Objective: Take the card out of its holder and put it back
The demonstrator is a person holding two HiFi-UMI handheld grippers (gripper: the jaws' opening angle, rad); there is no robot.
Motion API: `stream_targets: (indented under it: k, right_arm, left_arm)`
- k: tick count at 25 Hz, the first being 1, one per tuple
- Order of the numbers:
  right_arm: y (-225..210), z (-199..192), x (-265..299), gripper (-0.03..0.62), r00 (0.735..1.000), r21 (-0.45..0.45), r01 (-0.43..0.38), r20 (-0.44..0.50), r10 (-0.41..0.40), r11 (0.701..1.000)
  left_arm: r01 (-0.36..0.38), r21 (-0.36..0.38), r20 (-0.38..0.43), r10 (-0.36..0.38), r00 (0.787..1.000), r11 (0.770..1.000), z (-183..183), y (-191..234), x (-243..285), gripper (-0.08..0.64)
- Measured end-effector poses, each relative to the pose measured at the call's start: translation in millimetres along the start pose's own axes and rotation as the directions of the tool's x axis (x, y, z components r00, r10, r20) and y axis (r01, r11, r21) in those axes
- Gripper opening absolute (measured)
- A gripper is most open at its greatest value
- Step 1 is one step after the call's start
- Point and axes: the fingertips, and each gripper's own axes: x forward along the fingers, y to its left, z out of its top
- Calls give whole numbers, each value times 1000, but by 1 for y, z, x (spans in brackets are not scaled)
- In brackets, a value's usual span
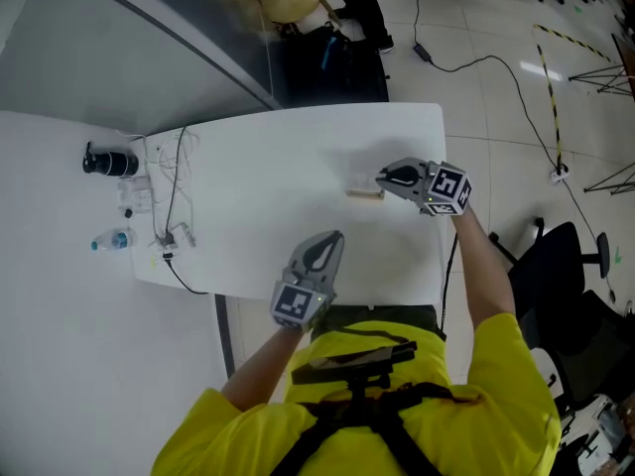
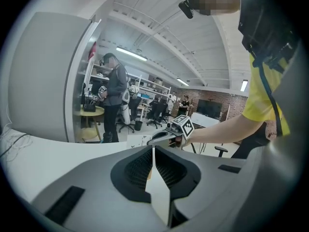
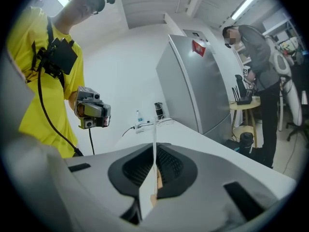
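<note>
Closest to the person's yellow shirt (image 1: 397, 385), at the near edge of the wide white bench (image 1: 248, 157), the left grey two-jaw tool (image 1: 334, 237) hangs over the surface. Its jaws are brought together with nothing between them.

Farther in and to the right, well apart from it, the right grey tool (image 1: 383, 178) points leftward. Its jaws are pinched almost together on a thin white card (image 3: 155, 129), which stands on edge between the pads and sticks out beyond the tips. Just under those tips lies the small pale wooden card holder (image 1: 365, 193), a short block resting on the bench. The card is right over it, but whether its lower edge sits in the slot cannot be told.

Towards the bench's left end lie a tangle of white cables (image 1: 171, 191), a small clear bottle with a blue label (image 1: 111, 240) and a black cylindrical object (image 1: 109, 162).

Beyond the bench, a black cable (image 1: 486, 62) trails across the pale tiled floor (image 1: 476, 18). A black office chair (image 1: 561, 256) stands off the right end.
</note>
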Motion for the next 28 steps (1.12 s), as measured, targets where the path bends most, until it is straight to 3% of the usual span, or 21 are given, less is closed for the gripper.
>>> stream_targets:
  k: [10,20,23,26,28]
  right_arm:
    - [-1,-21,4,20,999,-20,16,-49,-17,1000]
    - [-7,-54,13,20,997,45,72,-24,-71,996]
    - [-13,-42,4,103,992,74,121,9,-122,990]
    - [-10,-7,-24,103,971,114,200,107,-212,973]
    - [-1,19,-51,103,939,141,273,176,-296,952]
  left_arm:
    - [-10,6,-8,10,1000,1000,-4,5,1,23]
    - [-26,-18,-29,25,999,1000,-23,10,0,23]
    - [-35,-23,-10,35,999,999,-17,12,0,23]
    - [-40,-15,30,40,999,999,0,14,-2,23]
    - [-40,-2,60,40,997,999,14,15,-3,23]
